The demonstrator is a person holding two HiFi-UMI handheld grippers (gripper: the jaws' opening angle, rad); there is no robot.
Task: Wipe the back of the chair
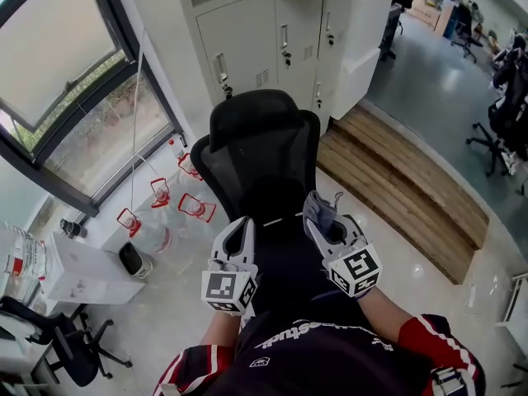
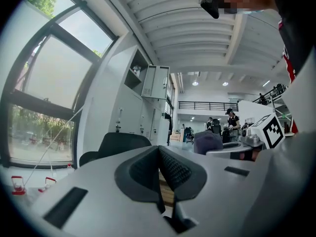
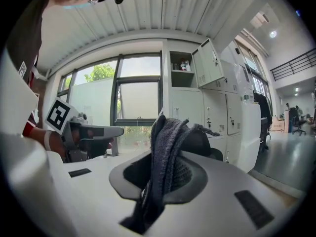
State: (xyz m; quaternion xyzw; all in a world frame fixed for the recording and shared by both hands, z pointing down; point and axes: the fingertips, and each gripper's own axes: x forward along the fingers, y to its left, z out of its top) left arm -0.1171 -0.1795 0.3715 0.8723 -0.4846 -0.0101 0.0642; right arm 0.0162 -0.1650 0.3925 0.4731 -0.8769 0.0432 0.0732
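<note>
One folded grey knitted cloth (image 3: 165, 147) stands pinched in the right hand-held gripper (image 1: 324, 221), raised just behind the black mesh office chair (image 1: 256, 151), probably so its free end can meet the chair back. The left hand-held gripper (image 2: 159, 169), pressed together on nothing, hangs beside it, likely spare. Its square coded marker (image 1: 224, 287) bears no words; the shirt print (image 1: 293, 335) is unreadable.

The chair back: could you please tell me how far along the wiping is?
Done: the grey cloth is clamped in the right hand-held gripper. In hand: it is held short of the chair, beside the left hand-held gripper, which is shut and empty. Left: the whole wipe, as the cloth seems not to touch the chair yet.
</note>
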